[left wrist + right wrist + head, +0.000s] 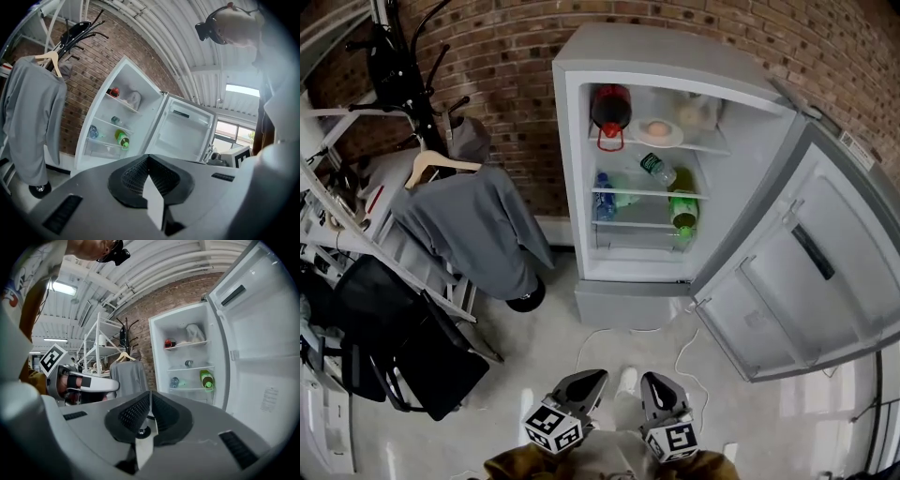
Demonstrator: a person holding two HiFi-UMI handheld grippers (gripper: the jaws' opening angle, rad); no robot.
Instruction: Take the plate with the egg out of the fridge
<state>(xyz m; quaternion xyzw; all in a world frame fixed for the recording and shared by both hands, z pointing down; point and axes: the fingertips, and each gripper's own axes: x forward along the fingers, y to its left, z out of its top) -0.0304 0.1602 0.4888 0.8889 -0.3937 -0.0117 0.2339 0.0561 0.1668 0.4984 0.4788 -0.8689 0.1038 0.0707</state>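
The white fridge [666, 164] stands with its door [811, 262] swung wide to the right. On its top shelf a white plate with an egg [658, 131] sits between a red bottle [610, 110] and a plastic bag [698, 112]. Both grippers are held low near the person's body, far from the fridge. My left gripper [586, 382] is shut and holds nothing; its pads [149, 174] meet. My right gripper [658, 386] is shut too, also with nothing in it, pads [151, 409] together. In the right gripper view the plate [183, 343] shows small on the top shelf.
Lower shelves hold a clear bottle [658, 170], a blue bottle [602, 194] and a green bottle [682, 210]. A grey garment on a hanger [473, 225] and a coat stand are left of the fridge, a black chair [394, 337] nearer. A white cable [680, 352] lies on the floor.
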